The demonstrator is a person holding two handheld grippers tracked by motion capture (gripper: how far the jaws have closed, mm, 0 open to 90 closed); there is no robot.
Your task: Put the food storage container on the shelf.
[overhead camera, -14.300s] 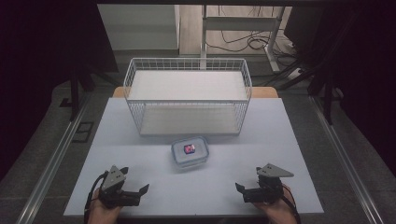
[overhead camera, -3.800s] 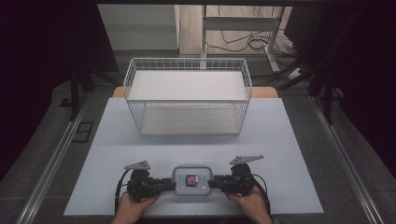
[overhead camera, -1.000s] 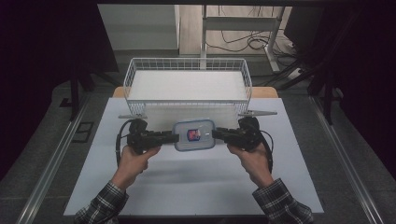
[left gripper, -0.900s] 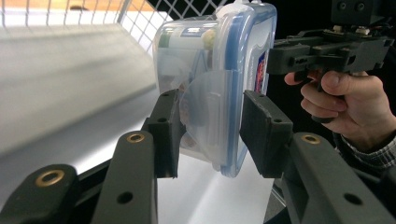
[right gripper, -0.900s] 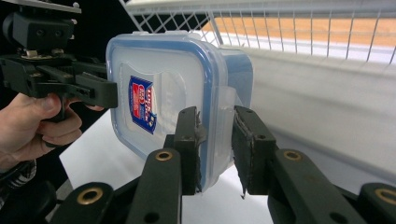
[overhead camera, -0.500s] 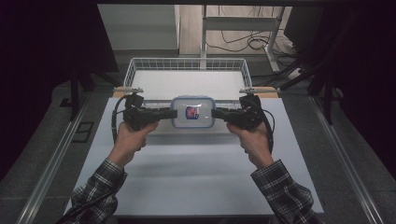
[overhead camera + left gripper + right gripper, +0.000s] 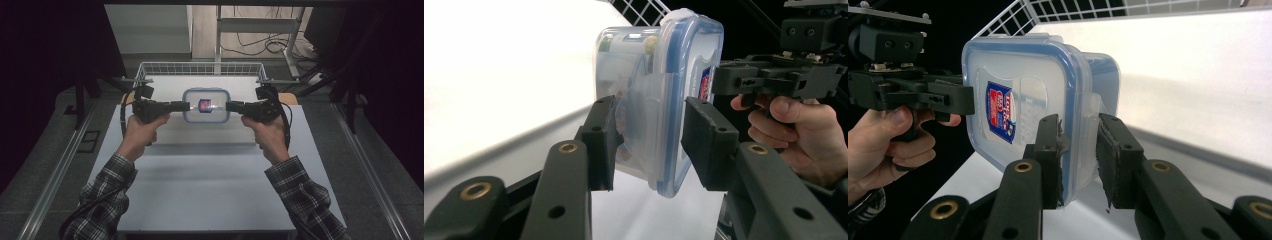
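We hold a clear plastic container (image 7: 206, 105) with a blue-rimmed lid in the air between our two claws, above the near edge of the white wire basket (image 7: 201, 70) that stands at the far end of the white worktop (image 7: 210, 185). In the high view the left claw (image 7: 181, 106) grips the container's left end and the right claw (image 7: 234, 106) grips its right end, both pointing inward toward each other, so the box hangs level between them with its lid facing up and a red and blue label at the lid's centre.

In the left gripper view, the left claw (image 7: 650, 137) is clamped on the container (image 7: 659, 95): one black pad presses the clear body, the other sits against the lid side by the latch flap. Some pale contents show dimly through the wall, but we cannot tell what they are. Beyond the box we see the right hand (image 7: 796, 135) holding its own tool.

In the right gripper view, the right claw (image 7: 1079, 150) is likewise clamped on the container (image 7: 1018, 110), its pads squeezing the lid's edge and side flap. The left hand (image 7: 890, 145) shows farther off, and the basket (image 7: 1068, 12) lies behind.

Plaid sleeves (image 7: 305, 200) cover both forearms.
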